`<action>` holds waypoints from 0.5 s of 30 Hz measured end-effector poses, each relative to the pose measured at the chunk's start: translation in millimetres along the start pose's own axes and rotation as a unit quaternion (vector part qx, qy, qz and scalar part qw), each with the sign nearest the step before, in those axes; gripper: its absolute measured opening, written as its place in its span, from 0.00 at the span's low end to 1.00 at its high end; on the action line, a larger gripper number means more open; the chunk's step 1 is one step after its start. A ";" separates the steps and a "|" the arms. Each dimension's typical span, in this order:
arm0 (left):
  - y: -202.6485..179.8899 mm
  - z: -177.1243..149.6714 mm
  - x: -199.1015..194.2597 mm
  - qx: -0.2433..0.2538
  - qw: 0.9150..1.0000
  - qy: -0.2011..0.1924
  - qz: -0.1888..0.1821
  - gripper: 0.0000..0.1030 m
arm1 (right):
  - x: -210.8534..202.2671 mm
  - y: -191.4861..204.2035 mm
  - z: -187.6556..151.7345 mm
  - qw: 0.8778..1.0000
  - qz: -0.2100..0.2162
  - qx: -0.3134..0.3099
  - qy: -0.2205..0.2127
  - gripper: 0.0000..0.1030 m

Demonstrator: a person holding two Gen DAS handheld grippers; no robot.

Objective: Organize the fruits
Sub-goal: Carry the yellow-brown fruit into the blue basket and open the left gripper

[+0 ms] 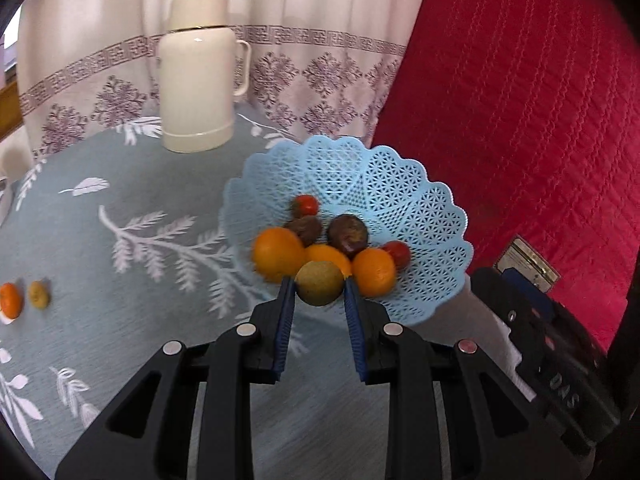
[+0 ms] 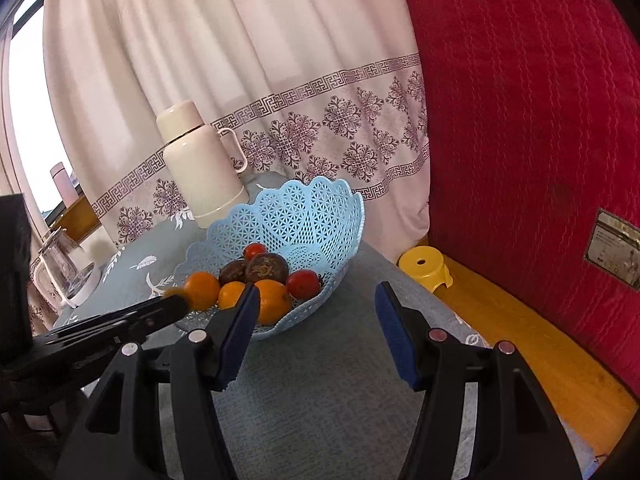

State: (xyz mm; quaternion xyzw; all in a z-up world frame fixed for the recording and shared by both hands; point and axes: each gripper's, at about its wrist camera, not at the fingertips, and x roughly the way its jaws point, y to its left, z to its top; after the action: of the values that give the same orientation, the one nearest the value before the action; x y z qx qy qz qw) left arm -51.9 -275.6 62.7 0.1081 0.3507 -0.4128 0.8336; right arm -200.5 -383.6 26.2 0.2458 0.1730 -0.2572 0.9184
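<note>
My left gripper [image 1: 320, 289] is shut on a round yellow-green fruit [image 1: 319, 283] and holds it over the near rim of the light blue lattice basket [image 1: 400, 184]. The basket holds several fruits: oranges [image 1: 278, 254], dark brown fruits [image 1: 347, 234] and small red ones [image 1: 306, 205]. An orange [image 1: 10, 300] and a small yellow fruit [image 1: 38, 294] lie on the table at the far left. My right gripper [image 2: 316, 312] is open and empty, just in front of the basket [image 2: 304, 216]. The left gripper [image 2: 176, 300] enters the right wrist view from the left.
A cream thermos jug [image 1: 198, 76] stands at the back of the blue leaf-patterned tablecloth [image 1: 132, 184]. A glass kettle [image 2: 64, 268] sits at the left. A red quilted cushion [image 2: 520, 120] rises on the right, with a yellow stool [image 2: 426, 270] below. Curtains hang behind.
</note>
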 end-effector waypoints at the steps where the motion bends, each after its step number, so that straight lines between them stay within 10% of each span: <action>1: -1.6 0.7 2.5 0.001 1.000 0.001 -0.002 0.25 | 0.3 -0.3 0.0 1.000 0.000 0.001 0.000 0.58; 15: 25.6 -0.1 -4.3 -0.044 0.999 -0.025 0.009 0.80 | -0.2 0.3 -1.0 1.000 -0.002 0.003 0.000 0.58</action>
State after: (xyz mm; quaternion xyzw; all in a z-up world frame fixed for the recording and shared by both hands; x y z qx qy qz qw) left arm -34.2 -256.6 62.7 0.0639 0.3463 -0.3918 0.8500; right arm -200.7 -382.7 25.5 0.2484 0.1726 -0.2591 0.9173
